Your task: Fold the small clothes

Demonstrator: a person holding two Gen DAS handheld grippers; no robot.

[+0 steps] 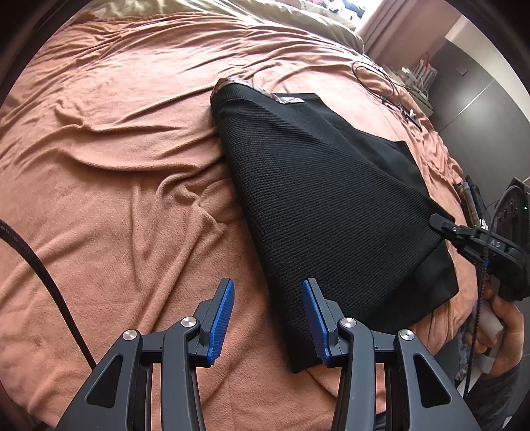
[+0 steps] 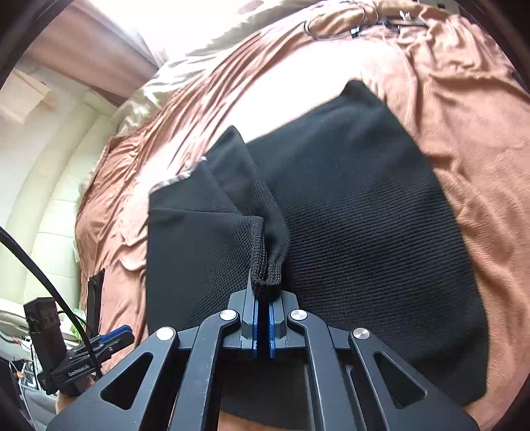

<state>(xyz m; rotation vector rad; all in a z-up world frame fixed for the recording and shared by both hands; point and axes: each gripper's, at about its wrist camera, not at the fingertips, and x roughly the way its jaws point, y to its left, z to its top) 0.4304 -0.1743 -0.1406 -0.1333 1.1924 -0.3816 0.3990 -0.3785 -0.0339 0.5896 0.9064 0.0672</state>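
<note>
A black knit garment [image 1: 314, 199] lies partly folded on a brown blanket [image 1: 116, 165], with a patterned trim at its far edge. My left gripper [image 1: 268, 318] is open, blue pads apart, just over the garment's near left edge; the cloth reaches in beside the right pad without being pinched. In the right wrist view my right gripper [image 2: 263, 298] is shut on a bunched ribbed hem of the black garment [image 2: 364, 232], lifting that fold slightly. From the left wrist view the right gripper [image 1: 439, 222] shows at the garment's right edge, held by a hand [image 1: 506, 318]. The left gripper [image 2: 112, 338] appears low on the left.
Thin cables [image 1: 381, 76] lie on the blanket at the far right. A black device [image 1: 510, 205] sits by the bed's right side. Beige bedding [image 1: 281, 13] lies at the head. A padded cream headboard [image 2: 49, 199] and a black box [image 2: 43, 318] stand at the left.
</note>
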